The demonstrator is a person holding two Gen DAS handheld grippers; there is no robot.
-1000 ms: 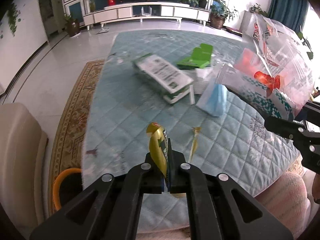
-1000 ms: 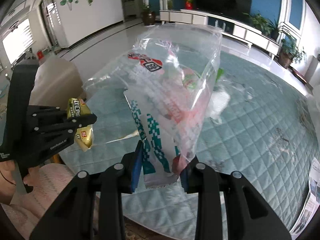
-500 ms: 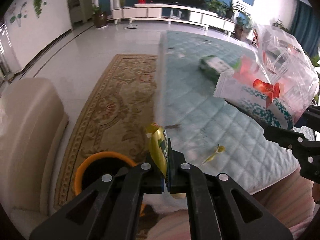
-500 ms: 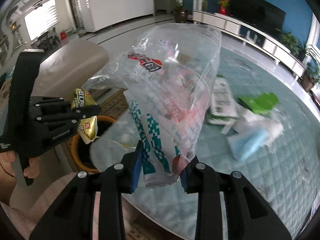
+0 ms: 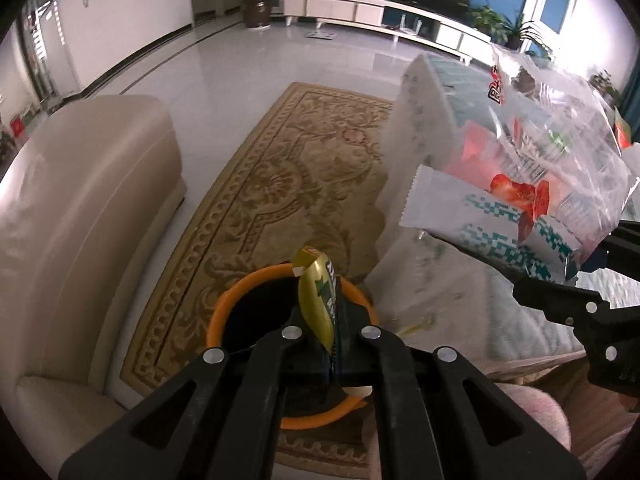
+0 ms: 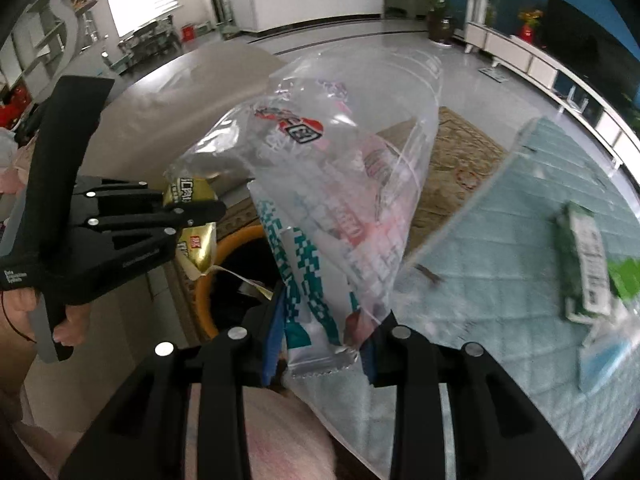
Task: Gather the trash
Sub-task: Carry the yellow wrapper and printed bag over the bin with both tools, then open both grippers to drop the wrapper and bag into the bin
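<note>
My left gripper (image 5: 334, 344): jaws pinched nearly together, clamped on a gold wrapper (image 5: 318, 300) that stands upright between the pads. From the right wrist view I see it side-on, fingers (image 6: 188, 210) pointing right, the person's hand (image 6: 48, 312) wrapped round the grip below. My right gripper (image 6: 320, 340): jaws set wider, squeezing the gathered bottom of a clear plastic bag (image 6: 340, 200). The two grippers are near each other, apart.

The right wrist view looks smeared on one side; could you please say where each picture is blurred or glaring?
Right wrist view: motion blur smears the green box on the quilted table. Left wrist view: the table edge is washed out; the gold wrapper stays sharp.
</note>
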